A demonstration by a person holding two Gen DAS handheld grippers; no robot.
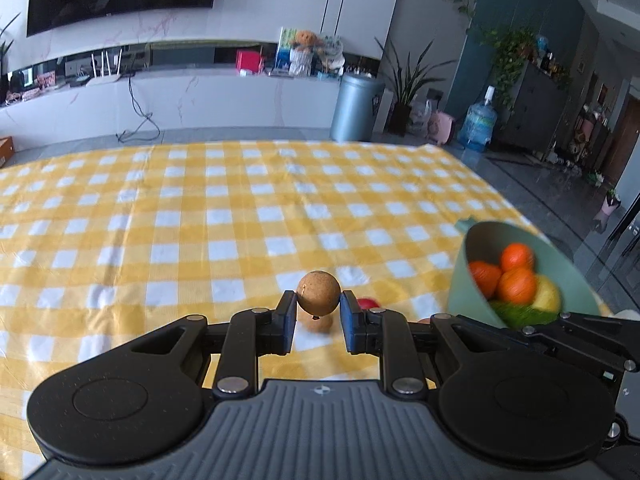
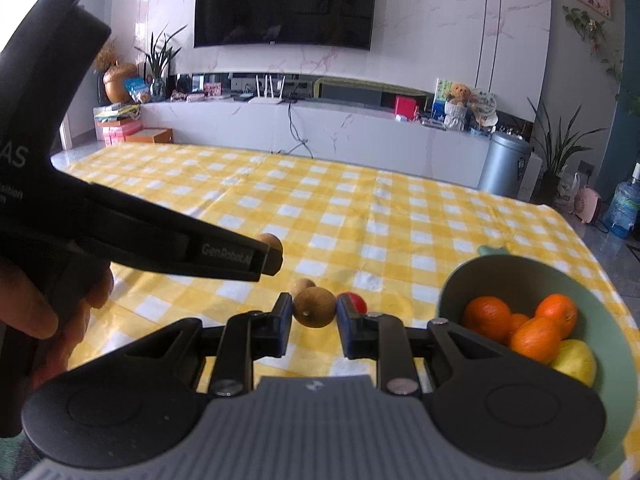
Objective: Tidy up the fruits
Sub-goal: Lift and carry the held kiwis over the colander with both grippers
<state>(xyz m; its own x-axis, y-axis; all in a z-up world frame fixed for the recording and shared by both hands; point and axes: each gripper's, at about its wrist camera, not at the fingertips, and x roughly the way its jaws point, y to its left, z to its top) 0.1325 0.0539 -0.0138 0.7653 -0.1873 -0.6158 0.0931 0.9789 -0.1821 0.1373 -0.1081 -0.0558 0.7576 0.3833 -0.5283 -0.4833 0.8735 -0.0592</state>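
Both grippers were up off the yellow-and-white checked cloth (image 1: 208, 216), each with its jaws clamped on a small brown round fruit. The left gripper (image 1: 319, 307) had a speckled tan longan (image 1: 318, 293) pinched between its blue pads, held clear of the cloth, with another brown fruit (image 1: 320, 322) lying on the table just below it and a red fruit (image 1: 368, 303) peeping out beside the right-hand finger. The right gripper (image 2: 314, 312) pressed on a second brown longan (image 2: 315, 307) the same way — a further brown one (image 2: 301, 285) sat on the cloth right behind it, and the red fruit showed close to its right finger. Seen from the right wrist, the left gripper reached in from the left with a hand (image 2: 44, 316) wrapped round its grip. Off to the right stood the pale green bowl (image 2: 516, 276), holding several oranges (image 2: 536, 340) and a yellow fruit (image 2: 574, 360); from the left wrist something green also showed low in the bowl, too blurred to name.
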